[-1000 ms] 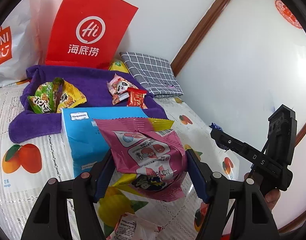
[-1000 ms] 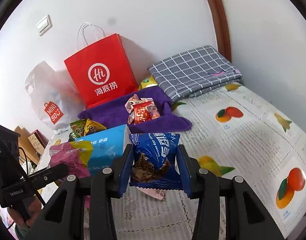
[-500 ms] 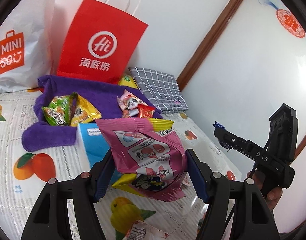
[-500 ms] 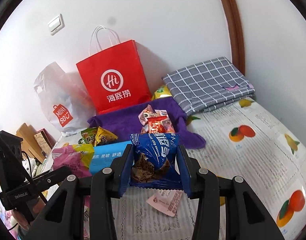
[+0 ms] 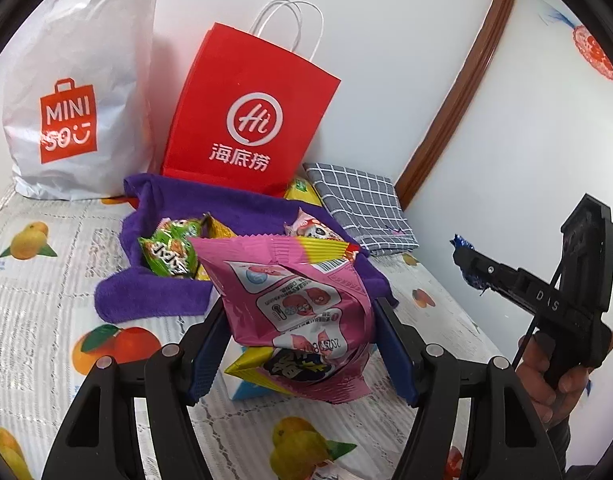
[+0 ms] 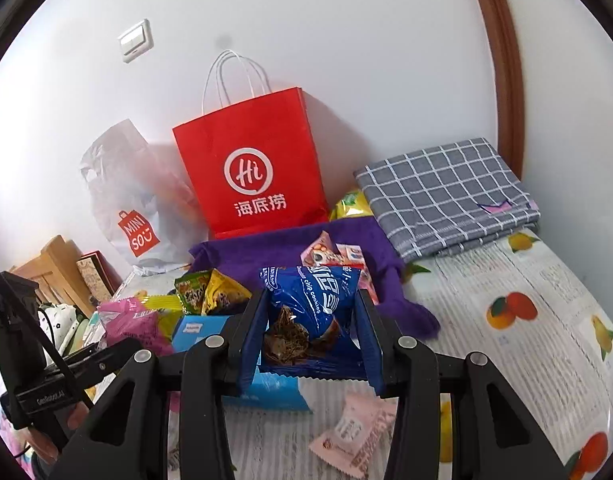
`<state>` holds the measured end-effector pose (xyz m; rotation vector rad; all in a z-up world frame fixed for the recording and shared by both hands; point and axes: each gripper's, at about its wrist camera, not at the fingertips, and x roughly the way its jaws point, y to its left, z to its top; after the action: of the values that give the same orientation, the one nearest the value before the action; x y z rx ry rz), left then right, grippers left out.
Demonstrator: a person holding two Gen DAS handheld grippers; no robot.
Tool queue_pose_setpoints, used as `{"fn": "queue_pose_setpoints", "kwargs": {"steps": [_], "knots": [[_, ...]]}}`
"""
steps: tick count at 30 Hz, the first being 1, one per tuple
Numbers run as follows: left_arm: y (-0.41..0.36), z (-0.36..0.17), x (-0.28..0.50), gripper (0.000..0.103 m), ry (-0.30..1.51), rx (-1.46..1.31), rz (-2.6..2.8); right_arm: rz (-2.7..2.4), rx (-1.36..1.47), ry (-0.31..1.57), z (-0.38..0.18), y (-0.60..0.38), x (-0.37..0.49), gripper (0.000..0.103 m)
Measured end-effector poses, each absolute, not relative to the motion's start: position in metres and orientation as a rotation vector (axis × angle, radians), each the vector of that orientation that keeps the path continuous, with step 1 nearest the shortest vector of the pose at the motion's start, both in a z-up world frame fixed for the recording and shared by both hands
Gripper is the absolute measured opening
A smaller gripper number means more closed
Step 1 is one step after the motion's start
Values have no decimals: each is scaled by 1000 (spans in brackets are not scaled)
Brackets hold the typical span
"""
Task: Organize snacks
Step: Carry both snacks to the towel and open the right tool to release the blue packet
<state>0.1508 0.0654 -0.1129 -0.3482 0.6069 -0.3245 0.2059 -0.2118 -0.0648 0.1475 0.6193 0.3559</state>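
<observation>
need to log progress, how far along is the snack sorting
Partly done. Several packets already lie on the purple towel: a green snack pack and a panda-print packet. In hand: the left gripper clamps a pink snack bag, and the right gripper clamps a blue cookie bag. Left over: a pale pink packet lies loose on the fruit-print sheet.

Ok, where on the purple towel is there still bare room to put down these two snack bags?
The purple towel is bare along its back strip under the red paper bag, and in the middle between the green snack packets and the panda packets. Its left and right ends are crowded. The fruit-print sheet beside the checked cloth is also bare.
</observation>
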Motion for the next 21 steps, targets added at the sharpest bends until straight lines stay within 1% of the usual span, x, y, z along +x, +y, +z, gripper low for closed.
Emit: {"fn": "queue_pose_setpoints", "kwargs": {"steps": [12,16,21], "knots": [[77,-109,150,67,542,-309,-191,415,118,592,-51,-196,236,43],[87,-107,155,67,543,-336,-160,435,117,571,-42,-193,248,43],[98,-101,175,67,586,-343,-95,441,117,548,-33,-190,266,43]]}}
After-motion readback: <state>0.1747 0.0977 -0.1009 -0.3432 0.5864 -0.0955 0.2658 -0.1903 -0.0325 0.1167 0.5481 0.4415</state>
